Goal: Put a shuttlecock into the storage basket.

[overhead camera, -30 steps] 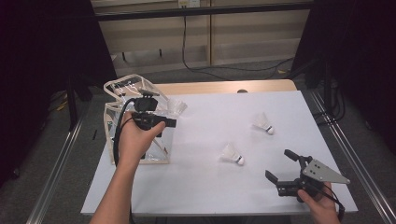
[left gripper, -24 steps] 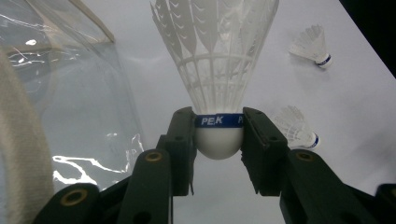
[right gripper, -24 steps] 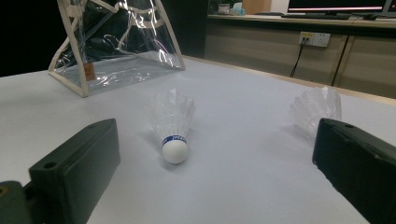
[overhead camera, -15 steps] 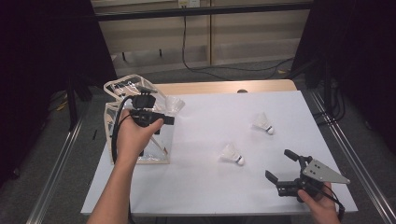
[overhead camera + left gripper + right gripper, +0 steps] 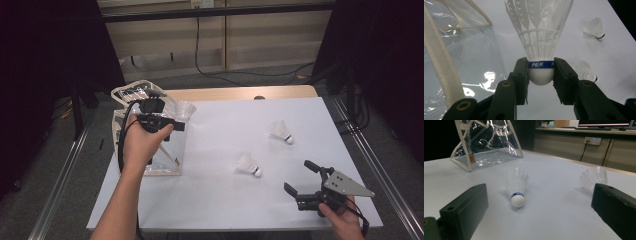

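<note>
From above, the left gripper (image 5: 176, 125) is holding one shuttlecock (image 5: 184, 109) over the clear bag (image 5: 150, 167) at the desk's (image 5: 220, 210) left edge; two more are lying mid-desk. The left gripper view shows jaws clamping its cork. In the right gripper view, the right gripper (image 5: 539, 215) is gaping wide, grasping nothing.

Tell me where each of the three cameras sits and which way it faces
High view: above the person's side, facing forward and down on the table; both forearms, left gripper at the clear bag, right gripper.
Left gripper view: on the left gripper, looking along its fingers, shut on a shuttlecock.
Right gripper view: on the right gripper, low over the table, facing the bag; fingers apart.
Shared: all three show the two loose shuttlecocks.
</note>
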Action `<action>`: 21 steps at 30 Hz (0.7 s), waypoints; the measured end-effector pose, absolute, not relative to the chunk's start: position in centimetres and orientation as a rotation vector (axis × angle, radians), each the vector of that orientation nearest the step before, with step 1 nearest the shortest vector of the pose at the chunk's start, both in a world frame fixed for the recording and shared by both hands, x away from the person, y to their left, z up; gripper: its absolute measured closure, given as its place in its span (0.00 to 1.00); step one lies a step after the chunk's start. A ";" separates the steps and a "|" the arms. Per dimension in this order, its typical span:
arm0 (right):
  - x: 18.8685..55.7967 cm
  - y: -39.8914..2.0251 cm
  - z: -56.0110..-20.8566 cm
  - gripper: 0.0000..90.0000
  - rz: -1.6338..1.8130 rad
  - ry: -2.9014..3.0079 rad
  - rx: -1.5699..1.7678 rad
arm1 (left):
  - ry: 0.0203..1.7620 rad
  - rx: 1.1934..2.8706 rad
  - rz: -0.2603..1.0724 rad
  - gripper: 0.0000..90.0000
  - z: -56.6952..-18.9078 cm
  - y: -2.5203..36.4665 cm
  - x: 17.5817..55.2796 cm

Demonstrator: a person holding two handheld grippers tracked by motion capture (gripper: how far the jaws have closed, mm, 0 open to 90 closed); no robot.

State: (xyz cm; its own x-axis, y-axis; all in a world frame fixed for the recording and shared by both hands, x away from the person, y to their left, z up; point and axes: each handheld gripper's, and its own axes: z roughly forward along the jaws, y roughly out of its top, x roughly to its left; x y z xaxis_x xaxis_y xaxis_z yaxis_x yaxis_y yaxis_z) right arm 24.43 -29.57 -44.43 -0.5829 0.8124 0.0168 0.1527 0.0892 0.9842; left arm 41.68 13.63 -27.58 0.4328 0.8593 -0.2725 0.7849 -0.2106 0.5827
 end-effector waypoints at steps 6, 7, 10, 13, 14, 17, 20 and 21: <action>24.4 -29.6 -44.4 0.00 1.533 1.817 0.950 | 1.378 2.023 0.143 0.73 -27.1 13.6 41.9; 24.4 -29.6 -44.4 0.00 1.533 1.818 0.951 | 1.378 2.024 0.142 0.73 -27.1 13.6 41.9; 24.4 -29.5 -44.4 0.00 1.533 1.818 0.951 | 1.385 2.017 0.143 0.73 -26.9 13.7 42.0; 24.4 -29.6 -44.4 0.00 1.534 1.819 0.952 | 1.398 2.006 0.153 0.73 -26.5 13.9 42.1; 24.4 -29.6 -44.4 0.00 1.532 1.819 0.954 | 1.395 2.005 0.155 0.73 -26.4 13.9 42.2; 24.4 -29.5 -44.4 0.00 1.534 1.819 0.954 | 1.400 2.006 0.163 0.73 -25.9 14.1 42.2; 24.4 -29.5 -44.4 0.00 1.534 1.819 0.953 | 1.402 2.006 0.167 0.73 -25.6 14.3 42.3; 24.4 -29.5 -44.4 0.00 1.533 1.819 0.953 | 1.405 2.002 0.169 0.73 -25.5 14.3 42.3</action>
State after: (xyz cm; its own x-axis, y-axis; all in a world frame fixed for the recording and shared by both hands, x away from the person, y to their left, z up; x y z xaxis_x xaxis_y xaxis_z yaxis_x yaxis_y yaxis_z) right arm 24.42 -29.51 -44.45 -0.5831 0.8122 0.0205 0.1575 0.0883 0.9836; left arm 42.31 14.29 -25.50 0.4098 0.8729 -0.2649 0.7853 -0.1898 0.5894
